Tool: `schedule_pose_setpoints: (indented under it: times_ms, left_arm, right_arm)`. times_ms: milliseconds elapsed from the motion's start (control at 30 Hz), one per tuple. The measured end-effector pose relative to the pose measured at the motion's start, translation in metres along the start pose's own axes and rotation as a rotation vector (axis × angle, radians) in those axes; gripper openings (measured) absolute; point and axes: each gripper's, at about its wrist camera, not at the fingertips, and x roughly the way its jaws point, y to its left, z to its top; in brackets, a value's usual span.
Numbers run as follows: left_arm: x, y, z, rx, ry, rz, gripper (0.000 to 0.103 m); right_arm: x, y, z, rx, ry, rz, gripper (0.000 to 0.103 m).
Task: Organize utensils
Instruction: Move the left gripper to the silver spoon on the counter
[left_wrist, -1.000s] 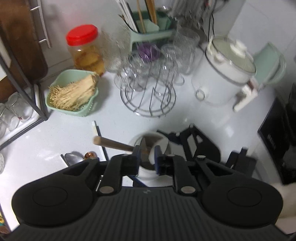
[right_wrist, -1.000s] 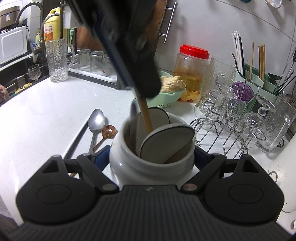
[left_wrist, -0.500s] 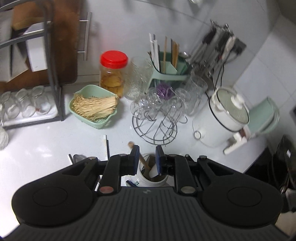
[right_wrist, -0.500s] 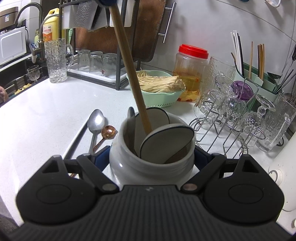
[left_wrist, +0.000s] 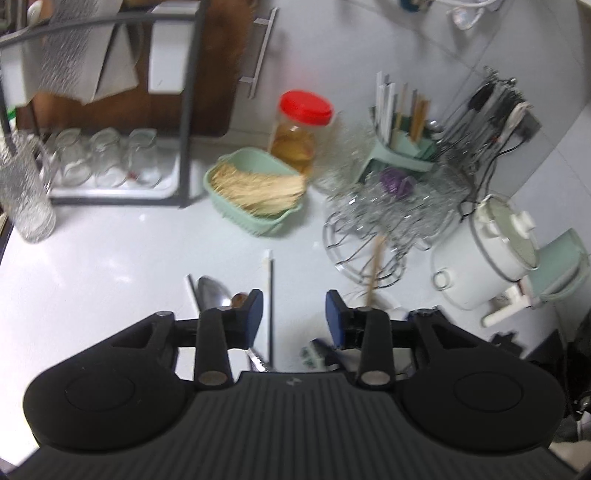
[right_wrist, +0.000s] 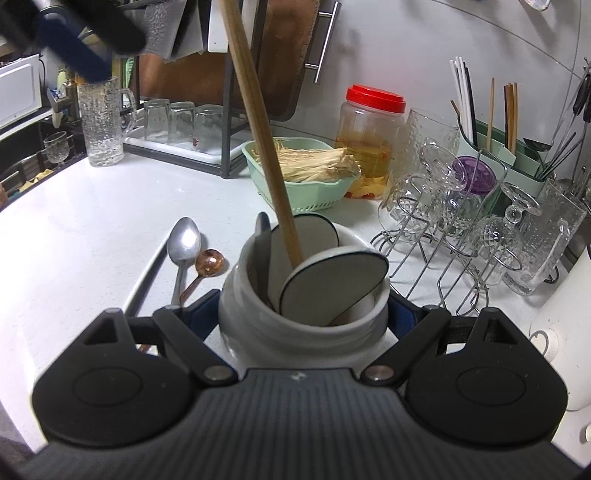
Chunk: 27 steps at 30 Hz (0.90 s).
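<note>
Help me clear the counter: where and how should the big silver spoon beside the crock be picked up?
Grip the silver spoon across its narrow handle, coming from above with fingers straddling it. It lies flat on the countertop, bowl pointing away, and the copper spoon crowds its right, so the mid-handle looks easiest.

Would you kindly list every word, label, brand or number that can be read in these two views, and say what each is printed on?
None can be read.
Jar, red lid: no label showing.
White crock held by the right gripper: no print on the side in view.
Small mark on each gripper's body: a logo, too small to read.
White box at the far left: no text legible.
</note>
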Motion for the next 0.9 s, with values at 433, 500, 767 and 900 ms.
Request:
schedule_pose_setpoints:
  times_ms: [433, 500, 767, 900]
  left_arm:
    - [0.048, 0.044, -0.041, -0.143, 0.067, 0.039, 0.047]
    - [0.054, 0.045, -0.042, -0.153, 0.063, 0.039, 0.049]
    - [0.097, 0.061, -0.032, -0.147, 0.048, 0.049, 0.060]
    - [0.122, 0.067, -0.031, -0.118, 0.035, 0.063, 0.060]
  right_arm:
    - [-0.007, 0.000, -0.005, 0.027, 0.012, -0.034, 0.092]
    - [-0.007, 0.000, -0.004, 0.029, 0.014, -0.037, 0.092]
    - [-0.007, 0.000, -0.003, 0.029, 0.024, -0.040, 0.092]
    - [-0.006, 0.000, -0.002, 0.024, 0.032, -0.040, 0.092]
